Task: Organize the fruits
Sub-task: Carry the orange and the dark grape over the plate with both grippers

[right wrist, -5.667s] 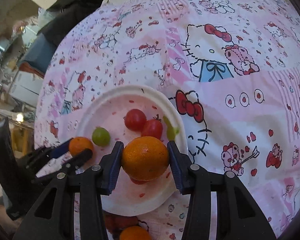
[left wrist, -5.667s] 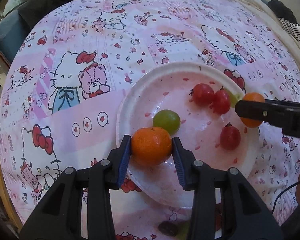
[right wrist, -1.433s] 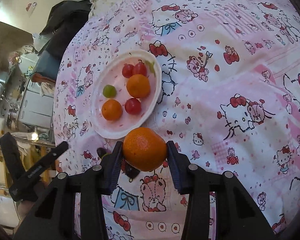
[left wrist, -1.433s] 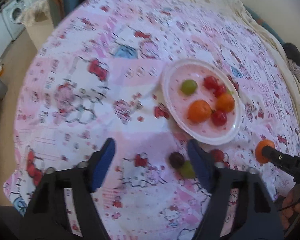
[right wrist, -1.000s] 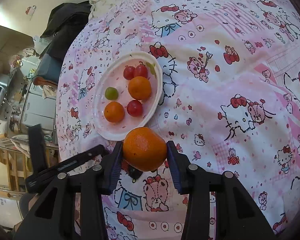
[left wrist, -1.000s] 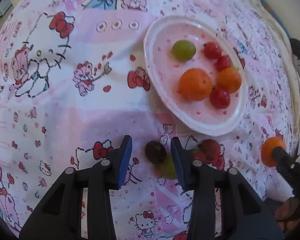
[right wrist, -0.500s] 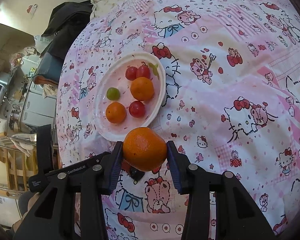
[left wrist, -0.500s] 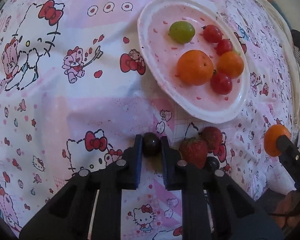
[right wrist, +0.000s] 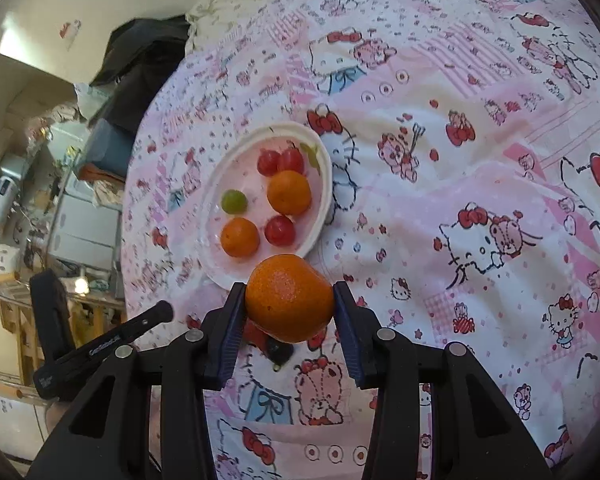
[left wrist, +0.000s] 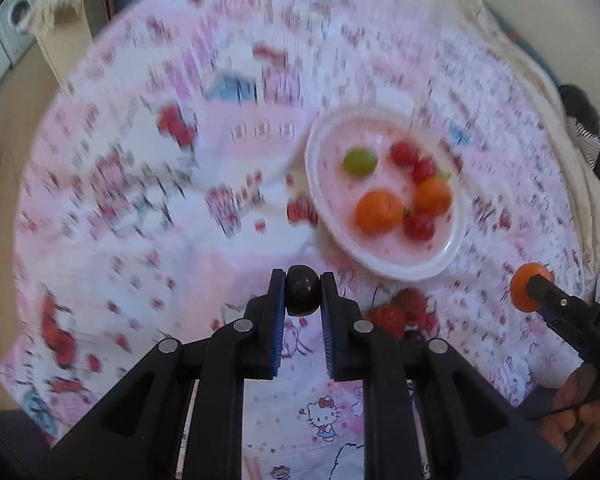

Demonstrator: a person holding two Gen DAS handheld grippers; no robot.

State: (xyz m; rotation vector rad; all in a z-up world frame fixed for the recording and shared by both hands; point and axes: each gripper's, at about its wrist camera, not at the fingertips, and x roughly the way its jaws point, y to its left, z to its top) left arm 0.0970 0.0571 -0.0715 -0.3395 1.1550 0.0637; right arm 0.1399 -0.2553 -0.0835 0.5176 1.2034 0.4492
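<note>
Nearest in my left view, the left gripper (left wrist: 303,290) had its jaws pinched narrow on a dark grape (left wrist: 302,289), carried clear of the bed's printed sheet (left wrist: 140,200). In the right view, the right gripper (right wrist: 290,300) had its jaws clamped on a large orange (right wrist: 290,298), hanging just short of the white plate (right wrist: 324,184).

My worry was the grape: small, round and smooth, gripped only at its flanks, it could squirt out if I swung too fast, and the heavy blur in the left view suggested a quick motion. The soft bedding could also let the plate tip under a hard drop.

Below the left gripper, strawberries (left wrist: 396,312) lay loose on the sheet beside another dark fruit (right wrist: 278,350). Farther off, the plate held two oranges (right wrist: 289,193), a green grape (right wrist: 233,201) and three red tomatoes (right wrist: 280,230), leaving little bare room. Both grippers heading there at once risked collision. Beyond lay dark clothing (right wrist: 140,60).
</note>
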